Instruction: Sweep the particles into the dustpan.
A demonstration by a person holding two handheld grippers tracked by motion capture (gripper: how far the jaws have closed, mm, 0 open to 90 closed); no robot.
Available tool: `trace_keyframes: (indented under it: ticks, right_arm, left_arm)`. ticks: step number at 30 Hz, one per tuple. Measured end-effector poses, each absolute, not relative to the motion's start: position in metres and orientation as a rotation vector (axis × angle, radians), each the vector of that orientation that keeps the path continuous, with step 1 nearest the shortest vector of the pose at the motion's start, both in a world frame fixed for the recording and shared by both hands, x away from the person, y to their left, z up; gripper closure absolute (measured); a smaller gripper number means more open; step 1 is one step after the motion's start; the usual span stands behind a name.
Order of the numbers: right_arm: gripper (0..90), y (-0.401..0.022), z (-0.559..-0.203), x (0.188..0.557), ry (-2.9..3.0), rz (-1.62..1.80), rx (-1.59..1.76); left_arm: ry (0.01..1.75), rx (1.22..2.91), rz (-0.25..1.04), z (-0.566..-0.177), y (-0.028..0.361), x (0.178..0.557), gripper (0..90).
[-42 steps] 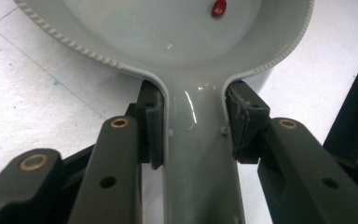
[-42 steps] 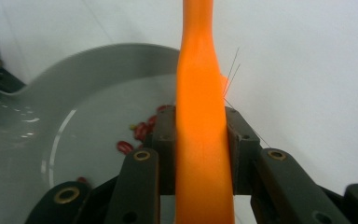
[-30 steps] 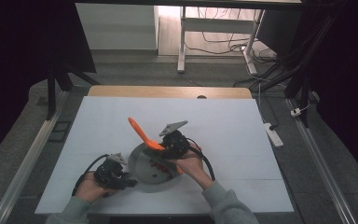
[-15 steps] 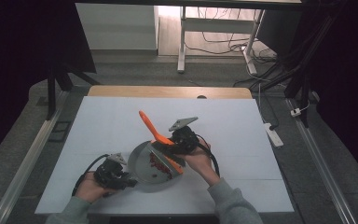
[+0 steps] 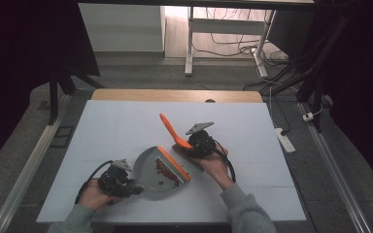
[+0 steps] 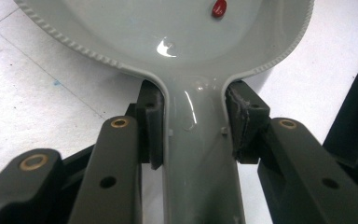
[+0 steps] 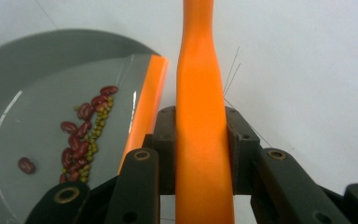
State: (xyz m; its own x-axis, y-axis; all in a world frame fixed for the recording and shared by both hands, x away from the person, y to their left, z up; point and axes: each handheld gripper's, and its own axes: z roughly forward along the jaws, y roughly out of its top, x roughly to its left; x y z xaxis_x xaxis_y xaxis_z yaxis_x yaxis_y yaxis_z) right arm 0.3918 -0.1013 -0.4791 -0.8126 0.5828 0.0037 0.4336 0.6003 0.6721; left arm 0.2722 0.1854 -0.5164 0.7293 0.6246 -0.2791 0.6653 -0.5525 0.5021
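A grey dustpan (image 5: 150, 175) with an orange front lip (image 5: 174, 164) lies on the white table. Red and green beans (image 5: 164, 170) sit inside it just behind the lip. My left gripper (image 5: 126, 184) is shut on the pan's handle (image 6: 198, 154), its pads pressing both sides at the neck (image 6: 196, 126). One red bean (image 6: 219, 8) lies in the bowl ahead. My right gripper (image 5: 195, 144) is shut on an orange brush handle (image 5: 169, 127), just right of the pan's lip. The handle (image 7: 200, 116) runs up between its jaws (image 7: 200, 144), with the beans (image 7: 84, 140) to its left.
The white table top (image 5: 126, 126) has bare room behind and to both sides of the pan. A wooden strip (image 5: 175, 95) edges its far side. A power strip (image 5: 284, 138) lies on the floor at the right, and a metal rail (image 5: 29, 160) runs along the left.
My right gripper has carried the orange brush to the right, from over the pan to just beyond its lip. The left gripper and the dustpan have stayed in place.
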Motion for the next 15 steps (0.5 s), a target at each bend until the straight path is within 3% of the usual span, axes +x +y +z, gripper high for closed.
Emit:
trace_keyframes:
  ticks: [15]
  right_arm:
    - [70.8, -0.084, -0.485, 0.374, 2.647, 1.116, 0.838]
  left_arm:
    - [0.972, 2.34, -0.09, -0.516, 0.185, 0.272, 61.4]
